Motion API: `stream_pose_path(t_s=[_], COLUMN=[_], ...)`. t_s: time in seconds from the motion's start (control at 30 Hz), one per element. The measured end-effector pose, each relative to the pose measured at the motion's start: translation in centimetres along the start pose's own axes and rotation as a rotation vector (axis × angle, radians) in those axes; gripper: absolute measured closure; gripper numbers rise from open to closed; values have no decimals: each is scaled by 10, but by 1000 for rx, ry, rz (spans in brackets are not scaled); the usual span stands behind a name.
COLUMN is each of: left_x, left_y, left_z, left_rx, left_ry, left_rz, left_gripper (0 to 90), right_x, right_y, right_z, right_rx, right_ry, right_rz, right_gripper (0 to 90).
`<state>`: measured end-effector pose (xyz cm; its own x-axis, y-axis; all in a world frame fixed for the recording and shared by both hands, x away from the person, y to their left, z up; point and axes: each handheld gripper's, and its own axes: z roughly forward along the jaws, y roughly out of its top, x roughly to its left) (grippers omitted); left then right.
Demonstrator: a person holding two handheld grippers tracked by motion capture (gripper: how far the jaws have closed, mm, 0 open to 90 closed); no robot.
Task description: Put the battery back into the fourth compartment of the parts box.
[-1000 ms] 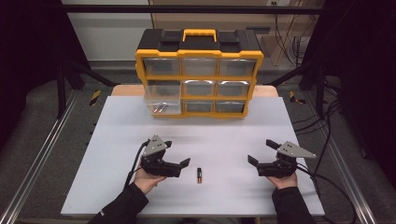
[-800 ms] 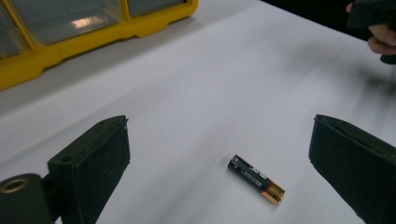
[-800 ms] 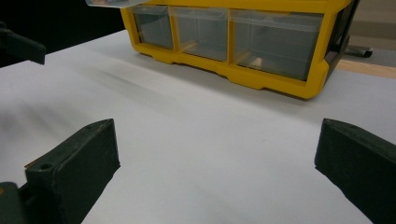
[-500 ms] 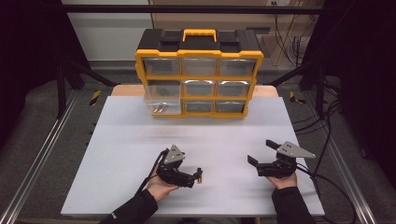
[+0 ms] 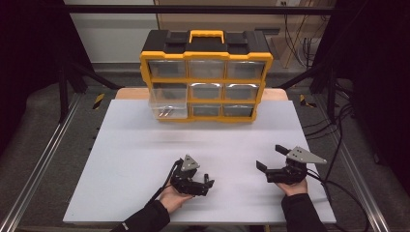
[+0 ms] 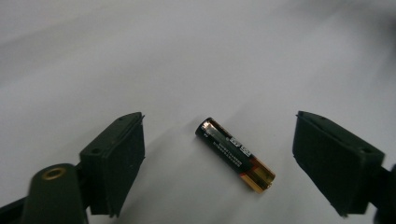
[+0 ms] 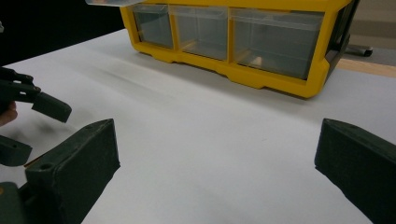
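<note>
Between the spread jaws of the left gripper [image 6: 219, 163] a battery [image 6: 235, 154] is lying flat on the white surface [image 6: 187, 56], touching neither jaw. Its black end is pointing away from the gripper and toward the left jaw, while its gold end is sitting nearer the gripper and toward the right jaw, so it is lying slantwise across the gap. The gripper is released, gripping nothing, and is hanging low over the surface with the battery just ahead of it.

Seen from the high view, the left gripper [image 5: 203, 186] is being held in the person's left hand [image 5: 172, 198], its jaws pointing toward the right gripper [image 5: 270, 162]. The right gripper is being held well apart from it, also released, with its jaws wide and nothing between them; its grey plate [image 5: 305, 155] is sitting on top and its cable [image 5: 333, 188] is trailing off behind it.

Far ahead of both grippers a yellow and black organizer [image 5: 206, 77] is standing upright on the surface, with clear drawers in three rows. In the right gripper view the bottom row of drawers [image 7: 275, 39] is showing straight ahead beyond the jaws, and the left gripper [image 7: 28, 123] is showing off to the left side.
</note>
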<state>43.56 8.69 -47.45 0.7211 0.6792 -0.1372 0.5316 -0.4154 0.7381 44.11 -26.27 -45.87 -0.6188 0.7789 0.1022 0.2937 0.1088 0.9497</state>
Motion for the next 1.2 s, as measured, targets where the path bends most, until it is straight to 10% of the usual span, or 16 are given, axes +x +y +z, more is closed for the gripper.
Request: stream_pose_path(t_s=[0.5,1.2], left_x=[-12,-13], left_y=[-3,2], left_z=[6,5], left_rx=[42,105], left_ry=[30,83], left_rz=[-8,1], left_gripper=[544,756], right_x=[0,0], right_y=[0,0], right_z=[0,0], right_rx=[-2,-3], right_ry=[-2,-2], right_rz=[-1,0], right_gripper=[2,2])
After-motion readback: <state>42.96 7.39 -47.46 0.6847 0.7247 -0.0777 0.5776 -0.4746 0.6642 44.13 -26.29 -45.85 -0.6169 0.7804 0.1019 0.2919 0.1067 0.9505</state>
